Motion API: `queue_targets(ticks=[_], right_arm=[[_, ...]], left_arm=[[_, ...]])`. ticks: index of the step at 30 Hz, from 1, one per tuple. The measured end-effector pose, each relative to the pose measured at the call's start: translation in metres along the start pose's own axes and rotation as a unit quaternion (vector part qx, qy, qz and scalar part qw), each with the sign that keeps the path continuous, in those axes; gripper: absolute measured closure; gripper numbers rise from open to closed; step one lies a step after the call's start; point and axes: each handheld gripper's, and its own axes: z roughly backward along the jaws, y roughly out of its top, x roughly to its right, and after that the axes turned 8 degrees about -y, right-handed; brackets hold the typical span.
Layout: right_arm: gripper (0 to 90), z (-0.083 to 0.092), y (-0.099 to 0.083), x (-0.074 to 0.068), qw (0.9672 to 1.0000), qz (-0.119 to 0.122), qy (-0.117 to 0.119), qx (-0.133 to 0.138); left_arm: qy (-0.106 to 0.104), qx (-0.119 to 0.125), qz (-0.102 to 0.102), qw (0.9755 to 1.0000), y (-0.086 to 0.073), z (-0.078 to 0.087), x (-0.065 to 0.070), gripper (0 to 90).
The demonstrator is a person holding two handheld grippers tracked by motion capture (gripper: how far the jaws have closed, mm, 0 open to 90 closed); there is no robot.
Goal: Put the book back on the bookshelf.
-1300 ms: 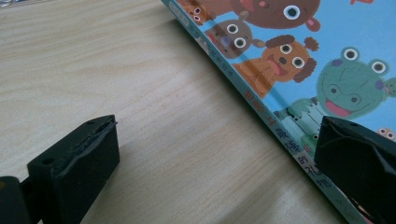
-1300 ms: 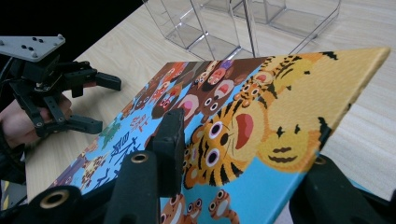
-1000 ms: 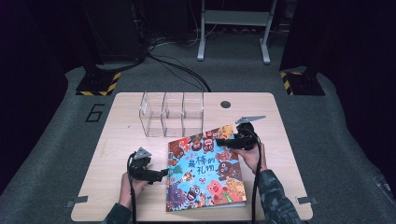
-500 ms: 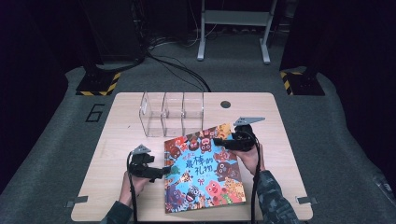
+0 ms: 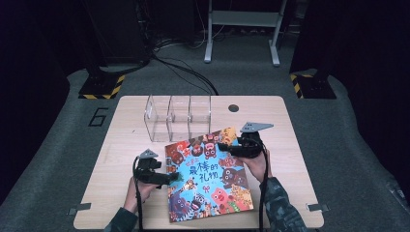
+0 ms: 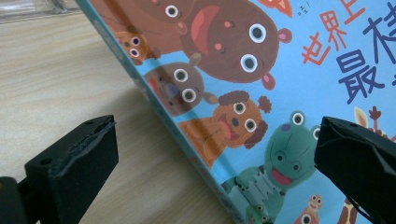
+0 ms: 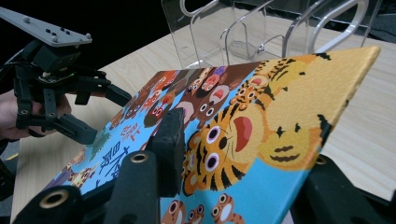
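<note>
The right gripper [image 5: 227, 148] has its jaws clamped on the far right corner of the picture book [image 5: 208, 176], one jaw pressed on the cover over the tiger and the other under it, and that corner sits lifted off the table [image 5: 116, 145] in the right gripper view. Across the cover from it, the left gripper [image 5: 175, 178] stands wide open at the book's left edge: in the left gripper view one jaw hangs over bare wood left of the spine, the other over the blue cover by the green frog, and neither presses on the book. So the book lies between the two grippers, tilted, with its near edge towards the person. Beyond the right gripper's jaws, just past the book's raised far edge, stands the clear acrylic divider rack [image 5: 178, 117], upright with its slots open. The left hand [image 5: 139, 189] holds its gripper low beside the book; the right hand [image 5: 256, 164] sits behind its gripper, sleeve trailing towards the table's near edge.
</note>
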Motion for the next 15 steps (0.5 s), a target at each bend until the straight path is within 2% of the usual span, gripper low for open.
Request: queue_targets(ticks=[5, 10, 12, 13, 15], right_arm=[[57.8, -0.0028, 0.0035, -0.0033, 0.9999, 0.013, 0.007, 0.006], [57.8, -0.0051, 0.0067, -0.0065, 0.9995, 0.024, 0.012, 0.015], [57.8, -0.0058, 0.008, -0.007, 0.9995, 0.025, 0.015, 0.014], [57.8, -0.0061, 0.0082, -0.0068, 0.9994, 0.026, 0.017, 0.014], [57.8, -0.0073, 0.0078, -0.0043, 0.9997, 0.012, 0.021, 0.006]], left_arm=[[-0.005, -0.003, 0.0, 1.0, 0.001, -0.0027, 0.0025, 0.0], [-0.028, -0.015, -0.009, 0.9994, 0.0027, -0.0035, 0.0045, 0.0], [-0.025, -0.021, -0.011, 0.9994, 0.0041, -0.0028, 0.0052, 0.0], [-0.033, -0.023, -0.005, 0.9992, 0.0047, -0.0012, 0.004, 0.7], [-0.031, -0.02, -0.008, 0.9993, 0.0044, 0.0006, 0.002, 3.9]])
